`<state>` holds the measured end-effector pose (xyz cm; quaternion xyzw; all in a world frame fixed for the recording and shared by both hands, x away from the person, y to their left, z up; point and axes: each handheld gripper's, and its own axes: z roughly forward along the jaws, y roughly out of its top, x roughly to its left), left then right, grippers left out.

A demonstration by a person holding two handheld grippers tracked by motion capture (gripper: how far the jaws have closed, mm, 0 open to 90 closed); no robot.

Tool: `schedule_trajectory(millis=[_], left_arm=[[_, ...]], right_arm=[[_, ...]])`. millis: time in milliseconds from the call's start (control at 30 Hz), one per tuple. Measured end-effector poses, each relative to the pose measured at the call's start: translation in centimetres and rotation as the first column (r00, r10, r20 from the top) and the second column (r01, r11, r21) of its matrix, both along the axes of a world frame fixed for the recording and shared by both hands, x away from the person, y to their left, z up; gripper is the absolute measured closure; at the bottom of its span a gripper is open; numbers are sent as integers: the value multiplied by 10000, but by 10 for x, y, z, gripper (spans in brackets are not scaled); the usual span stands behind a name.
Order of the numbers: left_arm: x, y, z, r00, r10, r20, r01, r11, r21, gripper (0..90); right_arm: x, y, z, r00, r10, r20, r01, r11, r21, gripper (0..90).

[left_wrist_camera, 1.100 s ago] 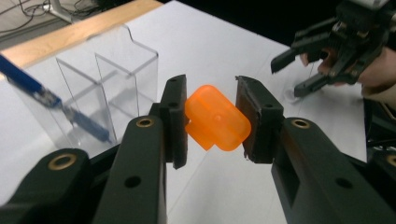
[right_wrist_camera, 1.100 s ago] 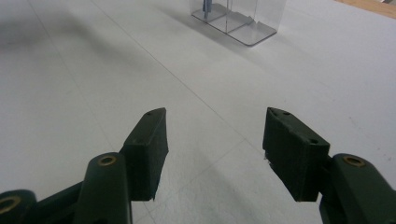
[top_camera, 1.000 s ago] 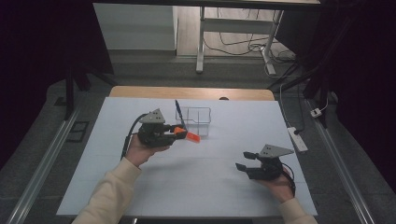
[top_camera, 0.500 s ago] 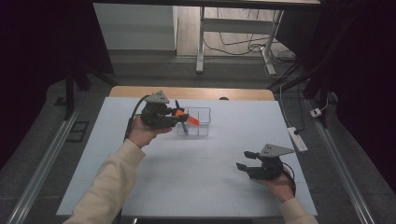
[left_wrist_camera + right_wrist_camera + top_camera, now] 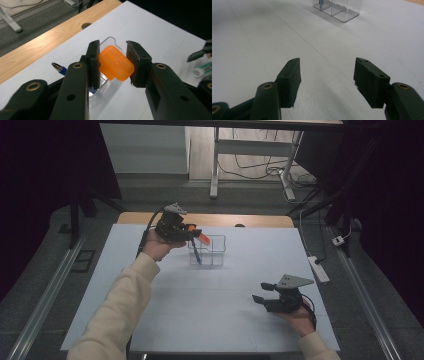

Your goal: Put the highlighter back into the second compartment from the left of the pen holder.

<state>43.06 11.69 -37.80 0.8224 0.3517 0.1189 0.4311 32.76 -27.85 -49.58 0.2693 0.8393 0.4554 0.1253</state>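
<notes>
Orange block [image 5: 115,65] in left claw [image 5: 113,65], lower edge hidden behind pad.

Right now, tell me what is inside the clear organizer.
A blue pen stands tilted in the organizer. The orange piece and the left hand-held gripper cover part of its interior.

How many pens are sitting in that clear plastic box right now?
1. A blue pen leans inside the clear box, at its left end, beside the orange piece that the left gripper holds above it. Others may be hidden behind the gripper.
</notes>
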Motion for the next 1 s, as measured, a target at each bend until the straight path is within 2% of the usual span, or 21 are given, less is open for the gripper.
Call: schedule_trajectory(millis=[367, 500, 567, 600, 667, 700, 800, 1000], left_arm=[[12, -9, -6, 9996, 211, -175, -203, 9988, 443, 652], [17, -11, -10, 9993, 200, -315, -186, 9988, 456, 651], [18, -12, -13, 9994, 219, -253, -208, 9989, 414, 644], [18, -14, -14, 9994, 343, -74, -341, 9990, 297, 602], [18, -16, -15, 9994, 353, -15, -353, 9993, 129, 407], [17, -16, -15, 9993, 350, 117, -351, 9994, 81, 367], [12, -16, -14, 9994, 276, 222, -269, 9992, -306, 341], [-5, -10, -15, 9988, -187, 459, 199, 9995, -253, 340]], right_arm=[[0, 1, -2, 10000, 49, -45, -49, 10000, -31, 378], [0, 1, -2, 10000, 57, -28, -57, 10000, -77, 378], [1, 2, -2, 10000, 39, -60, -40, 10000, -46, 377], [1, 2, -2, 10000, 41, -72, -41, 10000, -55, 376], [1, 2, -3, 10000, 49, -78, -50, 9999, -91, 376], [1, 2, -3, 10000, 51, -69, -52, 9999, -118, 375], [1, 2, -2, 10000, 25, -28, -26, 9998, -172, 375], [1, -1, -2, 10000, -71, -27, 71, 9999, -117, 375]])
